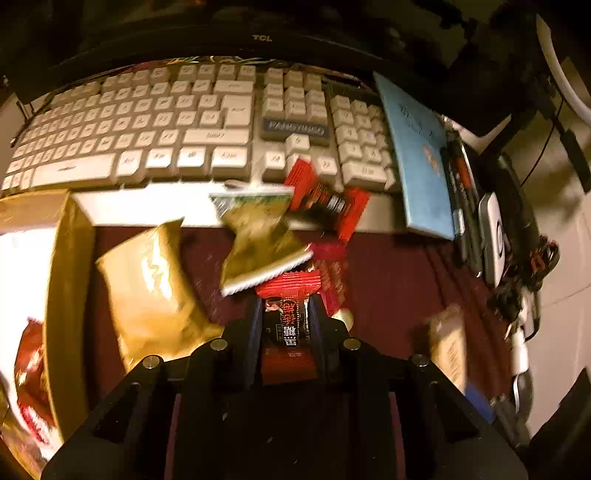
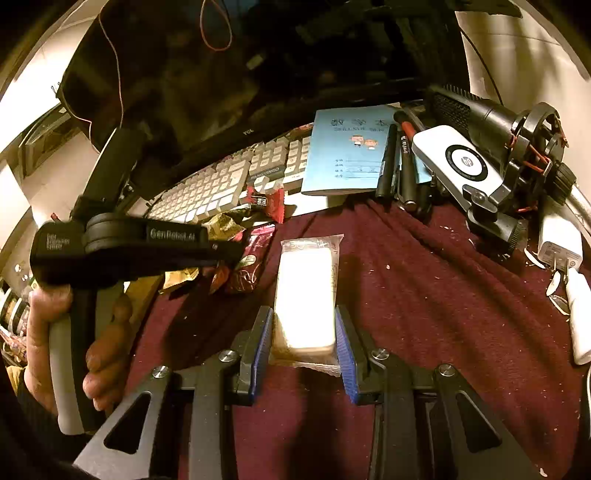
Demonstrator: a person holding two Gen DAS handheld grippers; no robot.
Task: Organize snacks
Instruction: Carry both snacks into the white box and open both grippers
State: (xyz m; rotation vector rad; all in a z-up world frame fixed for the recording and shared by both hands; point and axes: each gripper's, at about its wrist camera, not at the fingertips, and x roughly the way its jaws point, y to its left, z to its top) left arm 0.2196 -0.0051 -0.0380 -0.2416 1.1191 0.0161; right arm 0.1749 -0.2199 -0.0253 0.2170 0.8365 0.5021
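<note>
Your left claw [image 1: 286,314] points steeply down at the desk and is clenched on a red snack bar [image 1: 288,332] with dark printing; its fingers [image 1: 253,332] press the wrapper from both sides. The characters on that wrapper are too blurred to read. Just ahead of it a gold packet [image 1: 258,243] with a white serrated edge lies over other red wrappers, and a second red bar [image 1: 327,201] rests against the front edge of the keyboard [image 1: 147,122]. A larger gold bag [image 1: 151,295] lies to the left on the maroon cloth [image 1: 388,280].

Your right claw [image 2: 304,332] slants down less steeply and grasps a pale block in a clear wrapper [image 2: 306,288], the blue pads [image 2: 260,354] touching its two long sides. The block lies lengthwise along the claw on the cloth.

From the right wrist view, your left hand [image 2: 48,332] is wrapped around the grey handle of the left tool, whose black body reads "GenRobot.AI".

The monitor [image 1: 258,33] bezel reads "TCL". The keyboard carries a badge that is too blurred to read. A blue exercise book [image 2: 351,155] leans over its right end, with printed characters and two cartoon figures. The white device [image 2: 458,162] beside the pens [image 2: 388,162] shows an "hp" logo.
</note>
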